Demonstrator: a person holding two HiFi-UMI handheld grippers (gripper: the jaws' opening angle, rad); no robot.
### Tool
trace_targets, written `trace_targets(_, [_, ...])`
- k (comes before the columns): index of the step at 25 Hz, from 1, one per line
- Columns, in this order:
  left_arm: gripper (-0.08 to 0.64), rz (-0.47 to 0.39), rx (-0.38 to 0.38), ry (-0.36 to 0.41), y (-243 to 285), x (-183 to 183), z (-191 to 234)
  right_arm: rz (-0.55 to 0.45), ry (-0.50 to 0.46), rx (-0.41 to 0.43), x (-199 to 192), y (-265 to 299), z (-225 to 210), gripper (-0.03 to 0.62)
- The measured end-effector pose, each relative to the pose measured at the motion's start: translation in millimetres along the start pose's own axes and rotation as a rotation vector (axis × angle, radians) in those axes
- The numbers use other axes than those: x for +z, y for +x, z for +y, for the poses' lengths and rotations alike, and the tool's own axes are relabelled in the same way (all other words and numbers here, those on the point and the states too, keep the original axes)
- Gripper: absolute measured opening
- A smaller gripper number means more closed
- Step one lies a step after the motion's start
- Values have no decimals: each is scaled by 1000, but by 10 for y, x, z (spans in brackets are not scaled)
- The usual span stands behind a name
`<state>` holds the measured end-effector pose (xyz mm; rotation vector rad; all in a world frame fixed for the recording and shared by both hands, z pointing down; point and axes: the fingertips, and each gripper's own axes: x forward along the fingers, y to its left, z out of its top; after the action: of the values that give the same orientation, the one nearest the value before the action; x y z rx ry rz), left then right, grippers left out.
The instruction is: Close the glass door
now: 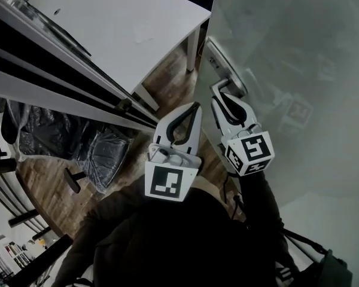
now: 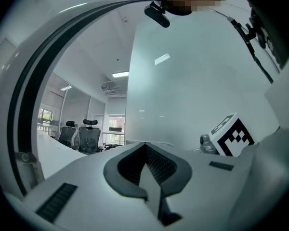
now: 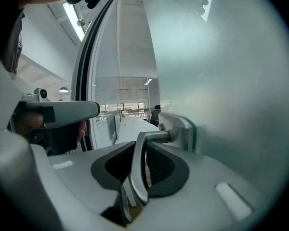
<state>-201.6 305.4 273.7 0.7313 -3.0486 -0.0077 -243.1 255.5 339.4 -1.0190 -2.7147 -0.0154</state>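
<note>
Fingers [image 3: 161, 167] of right gripper [image 3: 143, 150] clamp door handle [image 3: 156, 137], clear only in its view; left gripper [image 2: 145, 148] fingers touch.

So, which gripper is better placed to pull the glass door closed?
Right. The right gripper has its fingers shut on the silver metal lever handle of the frosted glass door; the left gripper is shut on nothing.

A white table [image 1: 125, 23] stands on a wood floor [image 1: 167, 79], and black chairs [image 1: 105, 151] sit well apart from it.
</note>
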Motion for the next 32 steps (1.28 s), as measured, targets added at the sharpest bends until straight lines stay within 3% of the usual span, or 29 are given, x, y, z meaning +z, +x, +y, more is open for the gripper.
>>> trace_targets(5, [-3,-27,-47,0,-281,368,101,8,-3,29,231,-79,285,67])
trace_targets(13, [-3,-18,-69,-29,-889,27,405,4,-40,87,-63,0,966,67])
trace_targets(23, [-3,-75,23,-44,-1299,351,535,10,-54,162,-5,-152,1566,67])
trace_targets(32, [-3,-78,82,-16,-1664,517,373,25,-68,223,-62,-346,2049,67])
